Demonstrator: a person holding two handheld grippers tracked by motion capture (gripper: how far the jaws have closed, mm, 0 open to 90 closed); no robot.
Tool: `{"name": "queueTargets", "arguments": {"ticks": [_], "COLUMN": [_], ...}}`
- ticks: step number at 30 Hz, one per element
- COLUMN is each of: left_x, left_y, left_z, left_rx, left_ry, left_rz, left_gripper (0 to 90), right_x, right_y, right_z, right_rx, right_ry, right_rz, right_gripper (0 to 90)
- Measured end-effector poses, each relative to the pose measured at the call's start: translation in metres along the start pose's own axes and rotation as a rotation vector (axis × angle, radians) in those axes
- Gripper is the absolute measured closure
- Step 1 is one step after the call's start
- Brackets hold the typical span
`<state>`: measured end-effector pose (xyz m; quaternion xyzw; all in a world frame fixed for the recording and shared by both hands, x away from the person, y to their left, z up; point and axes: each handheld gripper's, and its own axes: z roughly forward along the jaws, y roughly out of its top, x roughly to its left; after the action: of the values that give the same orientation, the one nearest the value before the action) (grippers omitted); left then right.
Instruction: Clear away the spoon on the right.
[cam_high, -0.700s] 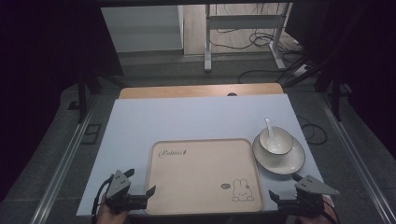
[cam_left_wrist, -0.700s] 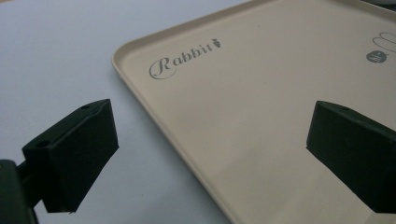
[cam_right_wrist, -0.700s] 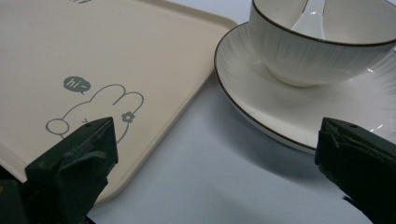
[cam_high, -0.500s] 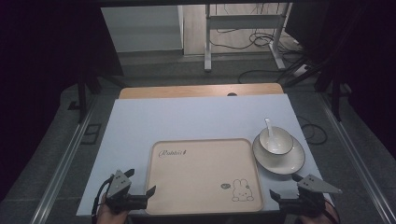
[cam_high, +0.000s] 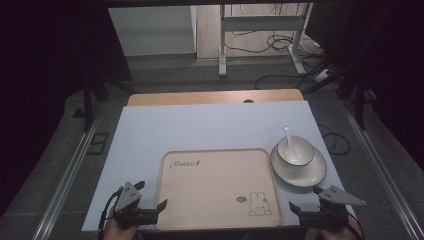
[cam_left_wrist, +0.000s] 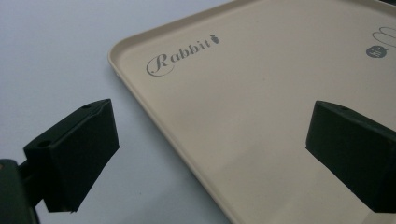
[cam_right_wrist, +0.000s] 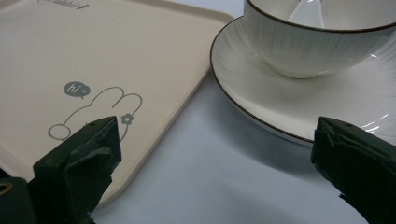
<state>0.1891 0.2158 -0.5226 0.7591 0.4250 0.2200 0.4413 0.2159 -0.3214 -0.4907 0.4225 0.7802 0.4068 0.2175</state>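
Two claws: we see the left claw (cam_high: 161, 209) and right claw (cam_high: 296, 210) — both spread wide, empty.
Tray (cam_high: 210, 175): beige, bare — on the tabletop (cam_high: 200, 130).
Bowl (cam_high: 296, 151): on a saucer (cam_high: 300, 172).

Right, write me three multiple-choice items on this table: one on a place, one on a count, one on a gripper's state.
1. Where does the white ceramic bowl sit?
A. on the white ribbed plate
B. on the beige rectangular rabbit-print tray
C. on the bare table

2. How many spoons are in the bowl?
A. none
B. one
C. two

3. How does the left gripper stand?
A. shut on the tray's edge
B. open, holding nothing
C. shut on a spoon

Key: 1 A, the bowl rests in the plate, right of the tray. 2 B, a single white spoon leans out of it. 3 B, its jaws stand wide apart astride the tray's edge, without touching it.
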Motion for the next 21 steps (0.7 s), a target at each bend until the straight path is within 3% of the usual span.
{"name": "queueTargets", "arguments": {"ticks": [9, 21], "left_x": [0.000, 0.000], "left_y": [0.000, 0.000], "left_z": [0.000, 0.000], "left_rx": [0.000, 0.004], "left_ry": [0.001, 0.004], "left_rz": [-0.002, -0.002], "left_gripper": [2.1, 2.1], "right_x": [0.000, 0.000], "right_y": [0.001, 0.014], "right_z": [0.001, 0.002], "right_rx": [-0.008, -0.011], "right_ry": [0.007, 0.006], "right_rz": [0.009, -0.014], "right_gripper": [3.1, 3.6]}}
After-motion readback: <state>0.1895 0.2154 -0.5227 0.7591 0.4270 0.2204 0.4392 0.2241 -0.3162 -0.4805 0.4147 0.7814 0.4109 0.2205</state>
